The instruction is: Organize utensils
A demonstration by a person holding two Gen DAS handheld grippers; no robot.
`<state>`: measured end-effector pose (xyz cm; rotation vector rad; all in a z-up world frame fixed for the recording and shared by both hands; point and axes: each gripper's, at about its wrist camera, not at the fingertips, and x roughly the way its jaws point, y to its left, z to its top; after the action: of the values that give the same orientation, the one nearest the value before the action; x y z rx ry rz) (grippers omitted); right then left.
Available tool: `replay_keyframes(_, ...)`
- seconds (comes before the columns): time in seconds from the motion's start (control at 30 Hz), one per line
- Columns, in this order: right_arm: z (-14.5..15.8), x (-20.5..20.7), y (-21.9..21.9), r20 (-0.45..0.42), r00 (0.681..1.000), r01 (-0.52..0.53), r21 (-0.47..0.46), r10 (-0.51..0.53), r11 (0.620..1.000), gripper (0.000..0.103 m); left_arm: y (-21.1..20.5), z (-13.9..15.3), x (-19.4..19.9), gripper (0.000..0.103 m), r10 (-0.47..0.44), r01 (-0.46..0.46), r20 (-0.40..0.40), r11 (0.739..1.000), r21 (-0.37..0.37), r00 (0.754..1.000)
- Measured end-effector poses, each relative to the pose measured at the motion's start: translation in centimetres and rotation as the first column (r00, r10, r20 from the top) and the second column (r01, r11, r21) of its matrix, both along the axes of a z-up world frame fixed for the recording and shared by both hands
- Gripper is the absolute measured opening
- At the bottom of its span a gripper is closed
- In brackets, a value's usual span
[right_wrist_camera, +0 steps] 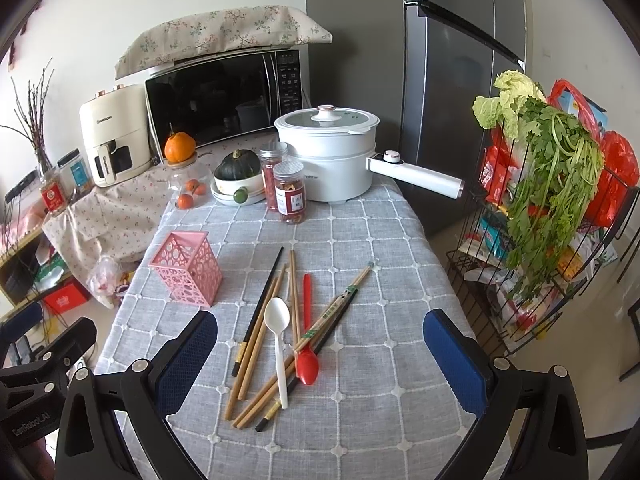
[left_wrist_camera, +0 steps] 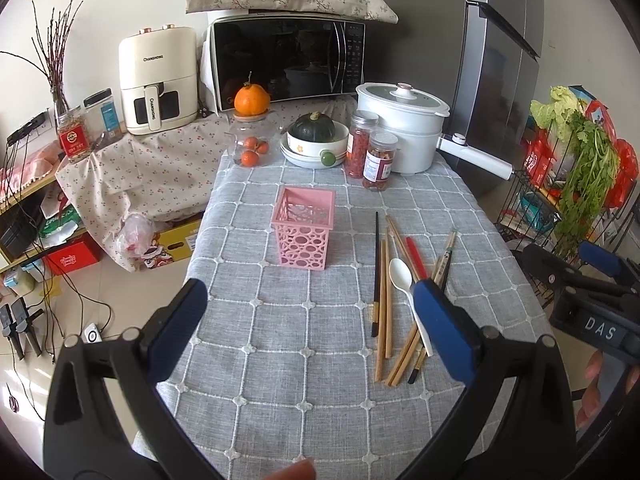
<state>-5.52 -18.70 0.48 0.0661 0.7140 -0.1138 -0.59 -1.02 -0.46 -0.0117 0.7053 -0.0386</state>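
Left gripper (left_wrist_camera: 310, 298) jaws wide, empty, lower frame, right gripper (right_wrist_camera: 320, 328) jaws wide, empty, above loose chopsticks (right_wrist_camera: 256, 344), white spoon (right_wrist_camera: 279, 334), red spoon (right_wrist_camera: 307, 354) at centre, pink perforated holder (right_wrist_camera: 188, 272) upright centre-left, grey checked tablecloth (right_wrist_camera: 380, 280).

Pink perforated utensil holder (right_wrist_camera: 188, 270): square, upright, open top, standing on the table ahead of the right gripper's left finger (right_wrist_camera: 186, 364). Utensils lie loose between and ahead of both fingers: wooden chopsticks (right_wrist_camera: 256, 344), a black chopstick (right_wrist_camera: 260, 308), printed chopsticks (right_wrist_camera: 340, 300), white plastic spoon (right_wrist_camera: 278, 322) bowl up, red spoon (right_wrist_camera: 307, 364) with its bowl nearest. Strands overlap, mostly pointing away.
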Motion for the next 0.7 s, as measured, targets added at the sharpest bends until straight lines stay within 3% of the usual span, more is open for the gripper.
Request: replay_keyframes(0.7, -0.42, -0.06, 0.15, -0.008, 1.000, 0.000, 0.010, 0.000, 1.000, 0.103, -0.39, 0.19, -0.26, 0.103, -0.011, 0.011, 0.003, 1.000, 0.003, 1.000)
